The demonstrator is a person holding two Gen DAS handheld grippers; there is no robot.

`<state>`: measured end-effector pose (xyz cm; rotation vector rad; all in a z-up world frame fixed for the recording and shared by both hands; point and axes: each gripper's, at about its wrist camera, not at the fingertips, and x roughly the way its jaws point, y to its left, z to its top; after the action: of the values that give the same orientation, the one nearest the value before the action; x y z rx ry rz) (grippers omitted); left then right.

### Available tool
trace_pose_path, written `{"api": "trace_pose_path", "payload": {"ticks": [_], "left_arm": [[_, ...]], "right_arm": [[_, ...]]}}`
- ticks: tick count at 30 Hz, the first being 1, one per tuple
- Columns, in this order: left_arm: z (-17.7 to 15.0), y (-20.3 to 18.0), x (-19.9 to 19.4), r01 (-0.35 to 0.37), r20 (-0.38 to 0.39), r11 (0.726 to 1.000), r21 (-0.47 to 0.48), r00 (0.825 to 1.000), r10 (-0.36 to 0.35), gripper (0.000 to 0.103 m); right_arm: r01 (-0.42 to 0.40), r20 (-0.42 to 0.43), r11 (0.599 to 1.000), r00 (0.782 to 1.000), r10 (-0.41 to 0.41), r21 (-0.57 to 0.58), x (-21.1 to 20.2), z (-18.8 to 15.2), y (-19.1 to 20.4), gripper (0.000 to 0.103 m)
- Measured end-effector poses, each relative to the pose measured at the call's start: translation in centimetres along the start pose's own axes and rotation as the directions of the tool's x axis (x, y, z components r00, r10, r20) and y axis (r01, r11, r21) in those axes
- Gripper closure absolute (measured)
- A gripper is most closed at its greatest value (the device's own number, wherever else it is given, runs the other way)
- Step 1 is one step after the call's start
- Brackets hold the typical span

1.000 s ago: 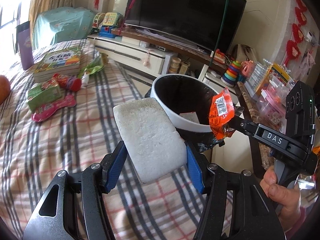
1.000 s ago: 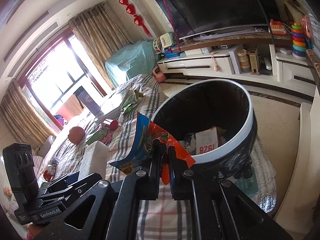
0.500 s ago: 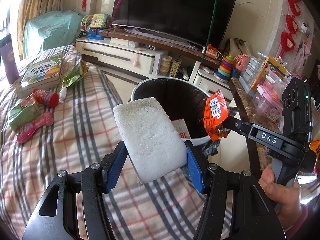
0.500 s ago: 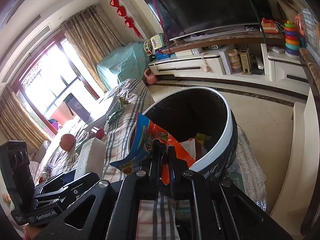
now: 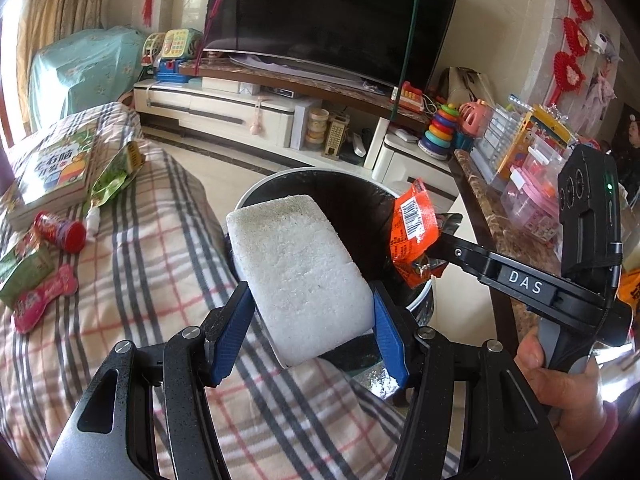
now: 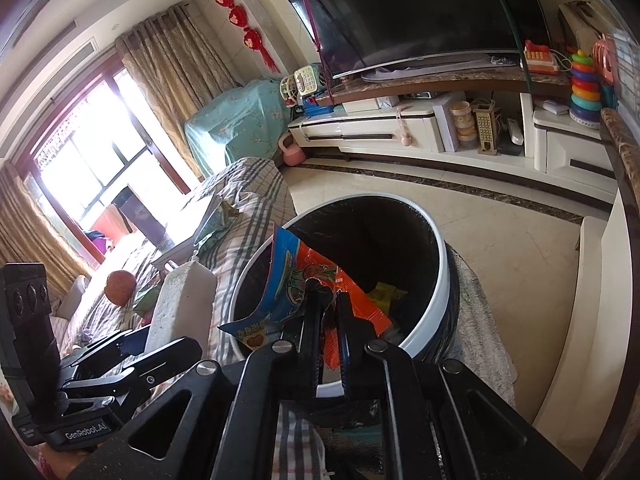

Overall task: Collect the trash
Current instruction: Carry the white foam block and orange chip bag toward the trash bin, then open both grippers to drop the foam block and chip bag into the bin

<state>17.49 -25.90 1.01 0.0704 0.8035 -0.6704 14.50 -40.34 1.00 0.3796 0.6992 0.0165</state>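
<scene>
My left gripper (image 5: pixel 310 320) is shut on a white foam block (image 5: pixel 304 276), its blue pads pressing both sides. The block hangs at the near rim of a round trash bin (image 5: pixel 276 178) with a white rim and black liner. My right gripper (image 6: pixel 330 304) is shut on a crumpled orange and blue snack wrapper (image 6: pixel 292 276), which sits over the bin's (image 6: pixel 440 280) near edge. In the left wrist view that wrapper (image 5: pixel 414 232) shows its barcode side at the bin's right rim. Some paper scraps lie in the bin's bottom.
A plaid bed cover (image 5: pixel 132 280) lies left of the bin, with a book (image 5: pixel 56 168), green wrappers (image 5: pixel 116 176), a red can (image 5: pixel 60 232) and a pink wrapper (image 5: pixel 44 296). A marble counter (image 5: pixel 496 224) with toys stands right. A TV stand (image 6: pixel 400 128) lines the far wall.
Both grippers have moved toward the bin with their loads. The bin now sits right behind the foam block, and the wrapper is over its rim. Neither grip has changed.
</scene>
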Motion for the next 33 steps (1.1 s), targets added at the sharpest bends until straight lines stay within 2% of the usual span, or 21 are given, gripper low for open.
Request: {"api": "trace_pose_path", "payload": {"ticks": [15,21,24,27,29,31,33], "left_arm": [[1.3,-0.4,1.6,0.000,-0.025,1.000,0.020,1.000,0.001,0.045],[1.9,-0.6,2.7,0.007,-0.047,0.999,0.036,0.999,-0.005,0.042],[1.9,-0.6,3.2,0.002,-0.072,0.999,0.037,0.997,0.001,0.037],[1.6,-0.4,3.2,-0.003,-0.075,0.999,0.032,0.997,0.006,0.030],[1.3,-0.2,3.1,-0.010,-0.073,1.000,0.026,0.997,0.012,0.023],[1.0,0.0,2.9,-0.014,-0.072,1.000,0.019,0.997,0.016,0.023],[0.4,0.4,2.6,-0.020,-0.070,1.000,0.007,0.997,0.020,0.023]], "right_arm": [[0.029,-0.028,1.000,0.999,-0.029,-0.006,1.3,1.1,-0.8,0.095],[0.046,-0.038,0.999,0.998,-0.047,-0.007,1.9,1.7,-1.0,0.091],[0.051,-0.041,0.999,0.998,-0.051,-0.011,2.0,2.1,-1.1,0.091],[0.050,-0.040,0.999,0.998,-0.051,-0.007,1.8,2.1,-1.2,0.088],[0.048,-0.036,0.999,0.998,-0.048,0.000,1.7,1.9,-1.2,0.079],[0.043,-0.032,0.999,0.999,-0.042,0.010,1.4,1.6,-1.3,0.073],[0.036,-0.036,0.999,0.999,-0.036,0.013,1.4,1.3,-1.1,0.071]]}}
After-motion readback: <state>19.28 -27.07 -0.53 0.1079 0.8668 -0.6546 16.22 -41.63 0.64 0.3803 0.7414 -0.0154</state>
